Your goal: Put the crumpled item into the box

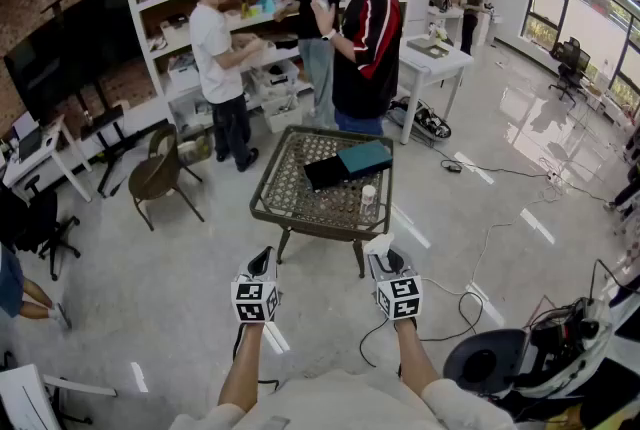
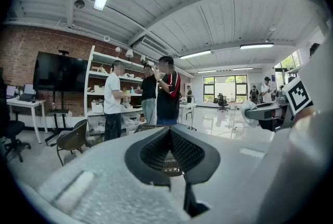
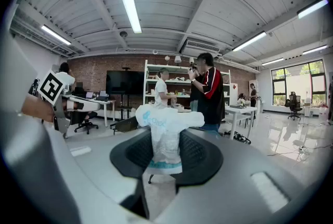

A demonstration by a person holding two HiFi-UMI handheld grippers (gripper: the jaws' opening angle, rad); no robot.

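Your right tool point(image 3: 165, 146) pinches the crumpled item point(image 3: 167, 120), your left tool point(image 2: 169, 134) sits pressed together empty, and the drop into the box point(image 1: 345, 166) on the worktop point(image 1: 285, 190) ahead is not yet done.

Cannot identify small white container point(image 1: 368, 200) on table point(image 1: 290, 198): too small. Cannot see inside box point(image 1: 350, 163). Cannot read blurred print on crumpled item point(image 3: 165, 132).

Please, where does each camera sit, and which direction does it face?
Head view: on the person's head, facing forward and down at the table; both forearms, the left gripper and the right gripper show.
Left gripper view: on the left gripper, looking along its closed, empty jaws across the room.
Right gripper view: on the right gripper, looking along jaws clamping the crumpled item.
Shared: all show the person in the black-and-red shirt.
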